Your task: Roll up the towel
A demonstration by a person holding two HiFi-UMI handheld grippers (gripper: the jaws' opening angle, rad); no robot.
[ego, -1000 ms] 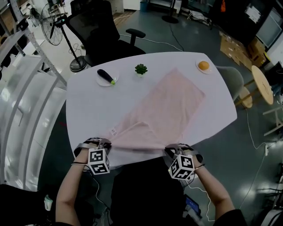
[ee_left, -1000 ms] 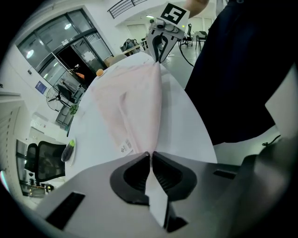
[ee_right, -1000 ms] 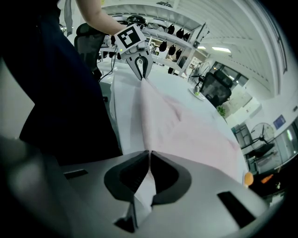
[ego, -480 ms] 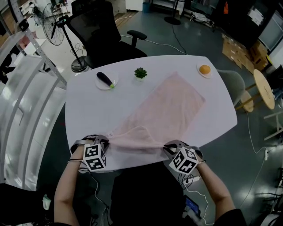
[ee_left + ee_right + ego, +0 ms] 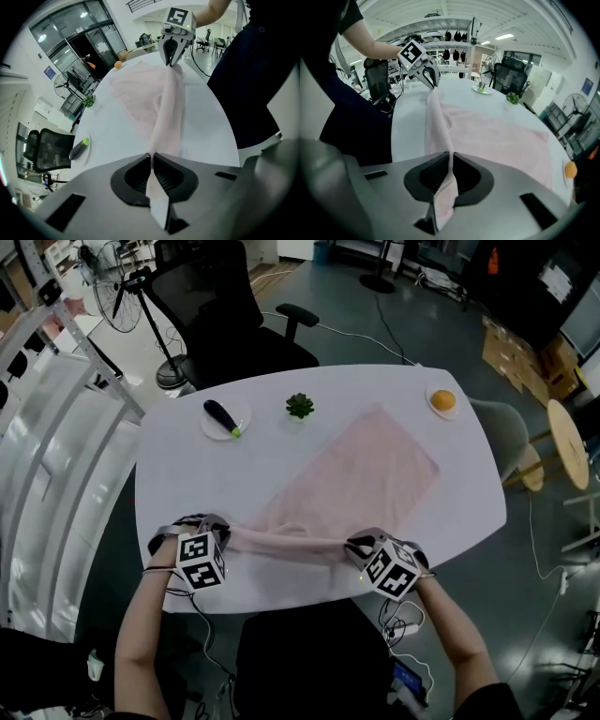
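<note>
A pale pink towel (image 5: 375,470) lies slantwise on the white table (image 5: 187,484), its far end toward the back right. Its near edge is lifted and pulled into a taut band (image 5: 291,542) between my two grippers. My left gripper (image 5: 225,536) is shut on the band's left corner; in the left gripper view the cloth (image 5: 164,117) runs out from between the left gripper's (image 5: 151,157) closed jaws. My right gripper (image 5: 358,549) is shut on the right corner, and the cloth (image 5: 436,122) hangs through the right gripper's (image 5: 451,155) jaws in the right gripper view.
A dark eggplant (image 5: 223,416) lies on a small plate at the back left. A little green plant (image 5: 300,407) stands at the back middle and an orange (image 5: 443,400) on a saucer at the back right. A black office chair (image 5: 216,306) stands behind the table.
Both grippers have moved away from the table's near edge with the towel's near edge, carrying it over the rest of the towel. The loose fold has tightened into a band.
</note>
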